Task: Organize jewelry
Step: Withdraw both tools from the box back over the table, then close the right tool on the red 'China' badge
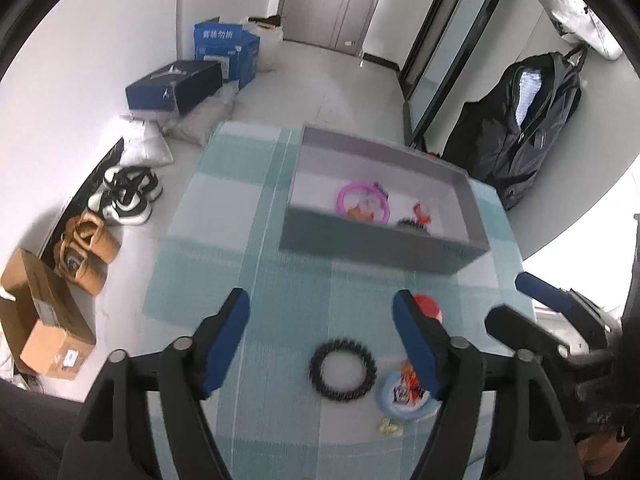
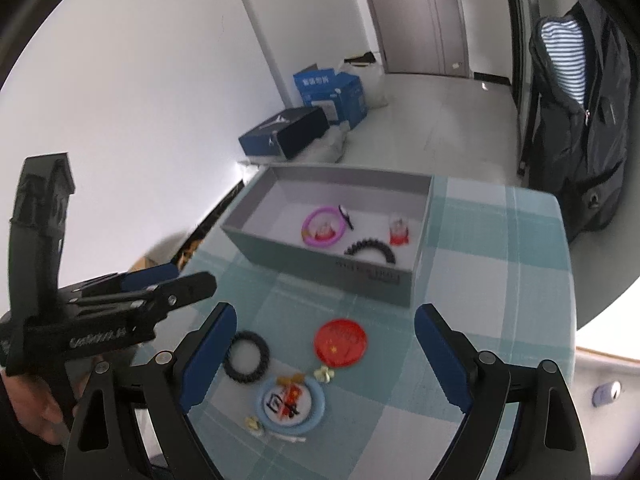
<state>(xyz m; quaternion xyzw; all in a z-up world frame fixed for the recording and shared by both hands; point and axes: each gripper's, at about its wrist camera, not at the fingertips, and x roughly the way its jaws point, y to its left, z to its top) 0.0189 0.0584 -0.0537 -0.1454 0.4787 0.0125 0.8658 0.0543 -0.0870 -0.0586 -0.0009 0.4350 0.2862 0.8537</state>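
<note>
On the checked cloth lie a black spiral hair tie [image 1: 343,370] [image 2: 246,356], a red round badge [image 2: 340,342] [image 1: 428,306], a blue-rimmed badge [image 2: 290,404] [image 1: 406,394] and small yellow flowers [image 2: 324,374]. My left gripper [image 1: 320,296] [image 2: 192,276] hangs open above the hair tie, holding nothing. My right gripper [image 2: 325,310] [image 1: 505,297] is open over the red badge, also with nothing in it. The grey box [image 1: 380,244] [image 2: 320,264] behind holds a pink ring [image 2: 323,226], a second black hair tie [image 2: 370,250] and a small red piece [image 2: 399,230].
A dark backpack [image 2: 580,128] hangs past the table's far right corner. Blue cartons [image 1: 226,50], shoes [image 1: 128,196] and a brown carton [image 1: 44,320] sit on the floor to the left. A person's hand [image 2: 36,412] grips the left tool. The cloth's right edge [image 2: 572,280] is close.
</note>
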